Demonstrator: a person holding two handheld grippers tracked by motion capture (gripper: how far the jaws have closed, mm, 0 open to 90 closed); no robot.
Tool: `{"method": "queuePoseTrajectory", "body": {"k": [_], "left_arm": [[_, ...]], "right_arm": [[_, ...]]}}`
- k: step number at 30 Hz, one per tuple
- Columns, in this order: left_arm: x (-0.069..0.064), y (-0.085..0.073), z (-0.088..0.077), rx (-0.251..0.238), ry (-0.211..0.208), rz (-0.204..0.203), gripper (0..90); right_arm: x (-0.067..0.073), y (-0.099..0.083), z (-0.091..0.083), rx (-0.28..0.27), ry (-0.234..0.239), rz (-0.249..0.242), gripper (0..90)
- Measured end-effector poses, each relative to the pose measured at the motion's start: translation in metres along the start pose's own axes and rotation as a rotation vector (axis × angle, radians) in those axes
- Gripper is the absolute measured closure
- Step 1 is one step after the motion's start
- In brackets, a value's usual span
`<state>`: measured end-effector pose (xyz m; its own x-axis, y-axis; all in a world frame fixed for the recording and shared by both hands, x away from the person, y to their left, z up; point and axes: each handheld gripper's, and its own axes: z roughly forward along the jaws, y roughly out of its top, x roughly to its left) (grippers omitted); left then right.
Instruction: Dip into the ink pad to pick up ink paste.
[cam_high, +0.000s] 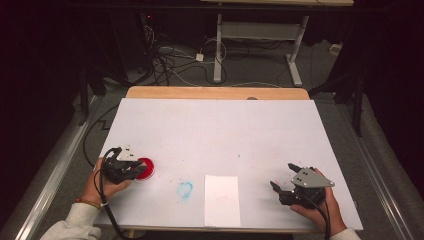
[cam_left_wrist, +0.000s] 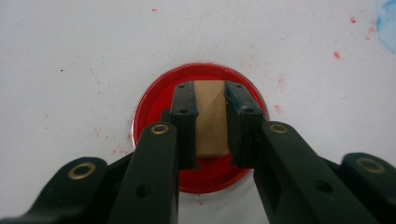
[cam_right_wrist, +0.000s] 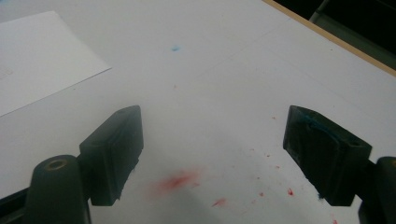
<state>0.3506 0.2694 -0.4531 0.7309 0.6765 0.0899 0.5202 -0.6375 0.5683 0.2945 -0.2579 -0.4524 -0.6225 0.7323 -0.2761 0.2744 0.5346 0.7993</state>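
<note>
The left hand-held gripper (cam_left_wrist: 211, 123) clamps a small wooden block (cam_left_wrist: 211, 116) over the red dish (cam_left_wrist: 154, 98) near the table's (cam_high: 215, 125) front-left, the right hand-held gripper (cam_right_wrist: 210, 158) gaping empty; careless lifting could drip red paint.

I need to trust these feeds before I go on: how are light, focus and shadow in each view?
High view: room dark, table evenly lit, slightly soft, no glare. Left gripper view: red dish and wooden block sharp, the left gripper jaws nearest the lens soft. Right gripper view: right gripper jaws blurred, a soft shadow on the table between them, paper bright but readable.
</note>
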Motion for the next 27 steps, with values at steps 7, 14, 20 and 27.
{"method": "queuePoseTrajectory", "body": {"k": [7,14,20,27], "left_arm": [[0.001,-0.0006,0.0018,0.004,-0.011,-0.04,74.0],[0.0049,-0.0024,0.0033,-0.006,-0.036,-0.054,74.0],[0.0022,-0.0026,0.0037,-0.005,-0.02,-0.04,74.0],[0.0006,-0.0029,0.0039,-0.007,-0.011,-0.046,74.1]], "right_arm": [[-0.0002,0.0005,-0.003,-0.022,-0.02,0.005,20.3],[-0.0048,0.0025,-0.0052,-0.044,-0.046,0.015,20.3],[-0.0051,0.0038,-0.0028,-0.052,-0.048,0.016,20.1],[-0.0069,0.0044,-0.0052,-0.069,-0.042,0.023,20.1]]}}
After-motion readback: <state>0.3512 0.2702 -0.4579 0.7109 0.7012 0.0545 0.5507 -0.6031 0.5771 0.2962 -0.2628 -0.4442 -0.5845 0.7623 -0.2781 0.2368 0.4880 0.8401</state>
